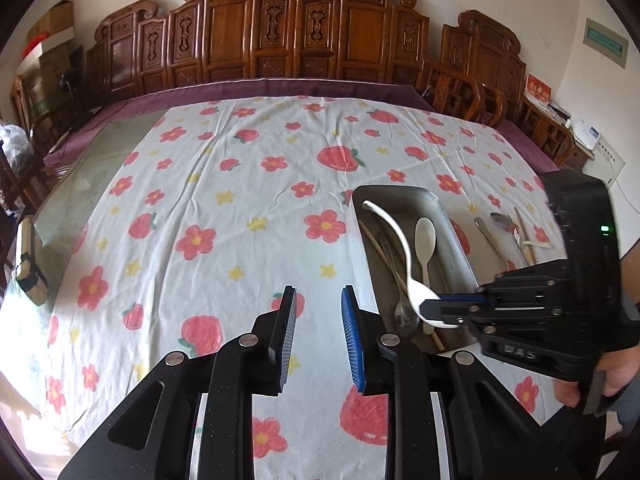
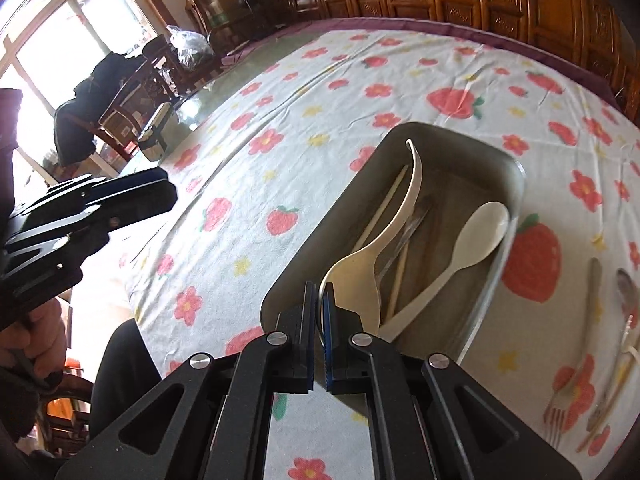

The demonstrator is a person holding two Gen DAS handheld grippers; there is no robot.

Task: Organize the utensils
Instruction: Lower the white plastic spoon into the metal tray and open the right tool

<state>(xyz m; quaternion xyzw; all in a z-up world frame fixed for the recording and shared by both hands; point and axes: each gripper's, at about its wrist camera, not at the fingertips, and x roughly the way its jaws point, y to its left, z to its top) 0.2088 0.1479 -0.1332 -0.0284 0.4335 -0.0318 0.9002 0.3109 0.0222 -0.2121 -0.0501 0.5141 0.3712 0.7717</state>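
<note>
Right gripper (image 2: 319, 300) fingers pinch white ladle (image 2: 360, 276) above metal tray (image 2: 516, 184).

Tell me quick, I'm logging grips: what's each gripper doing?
Left gripper: open, empty.
Right gripper: shut on the white spoon by its bowl.

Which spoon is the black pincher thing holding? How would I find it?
Find the grey metal tray on the strawberry tablecloth. Over its near end the right gripper is shut on the white curvy spoon, pinching its bowl. Unlike the cream spoon lying flat in the tray, its long handle bends into a hooked tip.
</note>
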